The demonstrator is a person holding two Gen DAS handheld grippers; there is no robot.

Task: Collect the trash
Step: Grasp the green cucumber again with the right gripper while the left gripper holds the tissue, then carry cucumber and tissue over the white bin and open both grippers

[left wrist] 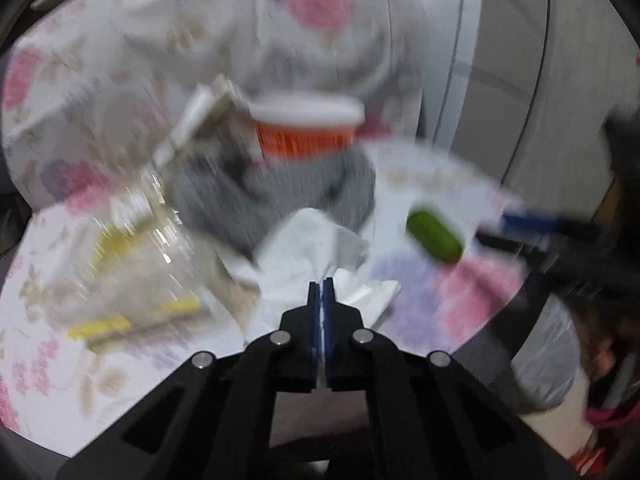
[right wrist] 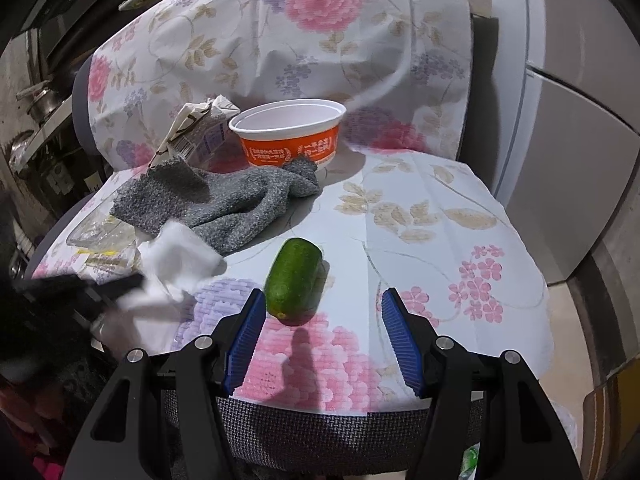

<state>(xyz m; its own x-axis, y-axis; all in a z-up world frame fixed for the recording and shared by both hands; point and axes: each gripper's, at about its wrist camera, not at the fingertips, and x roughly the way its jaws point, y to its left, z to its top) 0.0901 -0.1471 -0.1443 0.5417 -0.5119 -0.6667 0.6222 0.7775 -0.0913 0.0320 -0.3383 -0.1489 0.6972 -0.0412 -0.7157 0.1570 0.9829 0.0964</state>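
L gripper (left wrist: pixel 322 286) sat at bottom centre of the left wrist view, blue pads pressed together on a crumpled white paper tissue (left wrist: pixel 316 248). Tissue looked soft, creased, folded into peaks, w/ a flap trailing to lower right of the fingertips; whole view was motion-blurred, so fine detail can't be read. In the right wrist view the same tissue (right wrist: pixel 180 258) showed at mid-left, bunched and partly smeared, w/ the L gripper (right wrist: pixel 120 284) as a dark blurred shape clamped on its lower edge.

R gripper (right wrist: pixel 324 300) was at bottom centre of its own view, blue ribbed pads spread wide, holding nothing. A short green cucumber-like vegetable (right wrist: pixel 294 280) lay just ahead of the gap, nearer the left pad, on a floral pink-and-purple cloth (right wrist: pixel 440 240) draped over a chair seat and back.

Other items, right wrist view:
- Orange-and-white plastic bowl (right wrist: pixel 290 136), upright, empty inside, upper centre.
- Crushed beige paper carton (right wrist: pixel 200 132), leaning just left of the bowl, touching or nearly so.
- Grey knitted sock (right wrist: pixel 224 204), sprawled in front of bowl and carton; toe end touched the bowl's base.
- Clear plastic wrapper w/ yellow print (right wrist: pixel 100 240), far left, beside the tissue; partly under it, can't tell how much.

In the left wrist view, the wrapper (left wrist: pixel 132 272) filled lower left, bowl (left wrist: pixel 306 128) upper centre, sock (left wrist: pixel 272 192) centre, green vegetable (left wrist: pixel 434 236) mid-right, R gripper (left wrist: pixel 532 224) blurred at right edge.
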